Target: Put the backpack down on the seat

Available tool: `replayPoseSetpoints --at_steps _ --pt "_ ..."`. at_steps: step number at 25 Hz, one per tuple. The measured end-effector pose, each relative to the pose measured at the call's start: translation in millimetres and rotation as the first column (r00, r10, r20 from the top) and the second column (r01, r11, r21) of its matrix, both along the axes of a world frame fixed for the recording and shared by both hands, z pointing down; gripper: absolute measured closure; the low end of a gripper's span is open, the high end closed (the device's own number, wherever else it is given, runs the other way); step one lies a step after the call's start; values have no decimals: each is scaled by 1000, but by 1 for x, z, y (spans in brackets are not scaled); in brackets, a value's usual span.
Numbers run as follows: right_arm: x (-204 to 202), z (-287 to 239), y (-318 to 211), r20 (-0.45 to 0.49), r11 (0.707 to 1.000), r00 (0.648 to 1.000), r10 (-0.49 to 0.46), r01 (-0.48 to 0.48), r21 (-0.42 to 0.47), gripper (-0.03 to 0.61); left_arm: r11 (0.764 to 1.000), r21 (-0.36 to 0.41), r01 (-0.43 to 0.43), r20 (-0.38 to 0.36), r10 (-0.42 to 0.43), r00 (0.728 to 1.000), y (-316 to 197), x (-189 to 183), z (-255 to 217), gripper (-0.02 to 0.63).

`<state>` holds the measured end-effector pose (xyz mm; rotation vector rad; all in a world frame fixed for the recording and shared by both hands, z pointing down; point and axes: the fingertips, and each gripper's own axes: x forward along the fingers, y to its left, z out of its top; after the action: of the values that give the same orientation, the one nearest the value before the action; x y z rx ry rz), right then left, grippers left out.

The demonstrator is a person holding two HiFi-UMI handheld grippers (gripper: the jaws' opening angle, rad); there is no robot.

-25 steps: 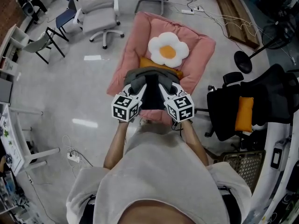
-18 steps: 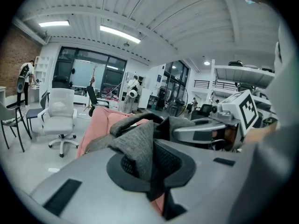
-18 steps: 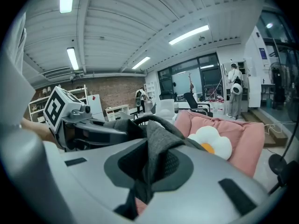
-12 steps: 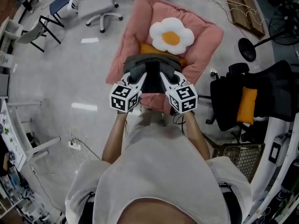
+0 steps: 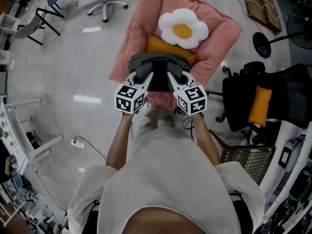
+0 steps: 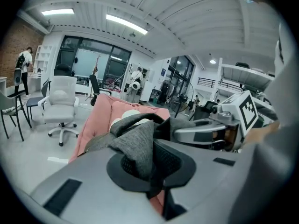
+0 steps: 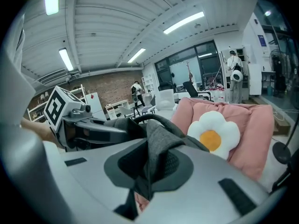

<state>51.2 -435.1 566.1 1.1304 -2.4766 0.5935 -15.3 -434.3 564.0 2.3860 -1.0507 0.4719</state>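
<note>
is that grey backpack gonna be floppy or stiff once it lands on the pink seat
Likely floppy: the backpack fabric folds where the left tongs and right tongs pinch it. Probably slumps on the soft seat rather than standing.

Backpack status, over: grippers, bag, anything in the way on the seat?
Left gripper, right gripper shut on backpack. It hangs over pink seat. Flower cushion, orange pillow on seat beyond it.
</note>
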Motion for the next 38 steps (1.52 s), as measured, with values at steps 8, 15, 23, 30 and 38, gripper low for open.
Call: replayPoseSetpoints --at_steps 8,15,23,30,38 --pt "-4 37 -9 -5 998 1000 -2 2 -62 551 998 -66 8 -3 -8 1000 -10 -6 35 581" --pt "-10 63 -16 -13 995 1000 -6 5 -104 551 994 -110 15 -6 -16 1000 -17 -13 62 581" --pt "-18 91 -21 -18 988 1000 -5 2 -152 551 987 -162 16 -12 -18 1000 -20 -21 91 581" --pt "-25 106 -33 -36 987 999 -21 15 -157 551 985 -171 2 -6 -3 1000 -31 -25 106 580" --pt "-30 124 -58 -58 986 998 -26 15 -168 551 984 -175 -22 5 23 1000 -58 -27 121 580"
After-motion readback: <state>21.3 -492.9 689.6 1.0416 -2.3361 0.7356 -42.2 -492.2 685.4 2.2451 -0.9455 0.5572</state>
